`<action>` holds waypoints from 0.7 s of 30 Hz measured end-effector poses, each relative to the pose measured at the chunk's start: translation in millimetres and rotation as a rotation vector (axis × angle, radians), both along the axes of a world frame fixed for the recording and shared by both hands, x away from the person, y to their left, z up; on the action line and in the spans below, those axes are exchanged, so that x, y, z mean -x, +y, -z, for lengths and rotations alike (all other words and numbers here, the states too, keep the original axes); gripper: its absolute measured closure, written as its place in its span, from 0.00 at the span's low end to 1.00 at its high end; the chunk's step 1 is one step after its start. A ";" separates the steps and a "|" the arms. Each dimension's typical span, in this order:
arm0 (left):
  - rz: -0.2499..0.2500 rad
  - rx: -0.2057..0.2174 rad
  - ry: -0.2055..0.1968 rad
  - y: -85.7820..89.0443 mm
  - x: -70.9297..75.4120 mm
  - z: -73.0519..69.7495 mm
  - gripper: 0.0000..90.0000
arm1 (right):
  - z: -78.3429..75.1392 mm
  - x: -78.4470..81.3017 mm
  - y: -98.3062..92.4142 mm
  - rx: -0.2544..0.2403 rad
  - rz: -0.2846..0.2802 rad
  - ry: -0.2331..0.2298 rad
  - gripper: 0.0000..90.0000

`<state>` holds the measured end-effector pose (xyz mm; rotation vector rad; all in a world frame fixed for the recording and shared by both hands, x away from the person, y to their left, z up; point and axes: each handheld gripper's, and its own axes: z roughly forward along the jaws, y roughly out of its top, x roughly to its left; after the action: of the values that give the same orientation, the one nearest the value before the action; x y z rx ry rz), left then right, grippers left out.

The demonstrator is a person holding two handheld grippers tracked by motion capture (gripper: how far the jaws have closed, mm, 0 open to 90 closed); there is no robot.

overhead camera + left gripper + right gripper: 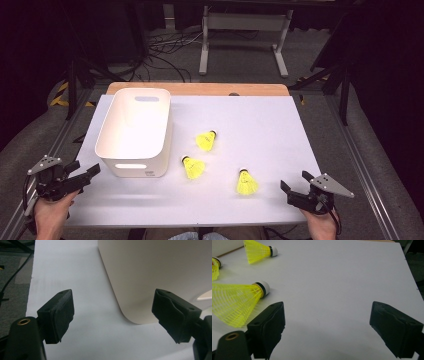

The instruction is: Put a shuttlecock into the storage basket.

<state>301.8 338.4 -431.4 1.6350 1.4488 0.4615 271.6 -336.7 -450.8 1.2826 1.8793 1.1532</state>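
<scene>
So nothing's really started yet as far as I can tell. All three yellow shuttlecocks are lying on the white table (260, 115), none in the white bin (134, 131), which looks empty from the high view. My guess is the job is to drop them into that bin, so basically everything is left to do.

Where they are: the nearest shuttlecock (246, 183) lies close to the right gripper (295, 189), just off to its left. The middle shuttlecock (193, 167) sits just beside the bin's front right corner, and the far shuttlecock (206, 140) is a little further back, also near the bin's right wall.

Both grippers have their jaws spread wide with nothing between them. The left gripper (85, 175) hangs at the table's front left corner, pointed at the bin's near corner. I'd expect the right one to go for the nearest shuttlecock first.
</scene>
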 end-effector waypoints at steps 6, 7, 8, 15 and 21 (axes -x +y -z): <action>0.003 -0.011 0.002 -1.3 -3.0 -1.9 0.20 | 0.1 0.0 0.0 0.001 -0.001 0.000 0.15; 0.002 -0.010 0.002 -1.6 -3.6 -2.6 0.20 | 0.1 0.0 0.0 0.001 -0.001 0.001 0.15; 0.003 -0.013 0.001 -1.5 -4.1 -3.5 0.20 | 0.1 0.0 0.0 0.000 0.000 0.001 0.15; 0.001 -0.027 0.007 -2.9 -9.3 -11.6 0.20 | -0.1 0.1 -0.1 0.000 -0.001 -0.001 0.15; -0.006 -0.061 -0.001 -2.7 -14.5 -22.1 0.23 | -0.1 0.2 0.0 0.001 -0.002 -0.002 0.15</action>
<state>316.3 335.6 -409.3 1.6790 1.4523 0.5146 271.4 -336.7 -450.6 1.2791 1.8802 1.1540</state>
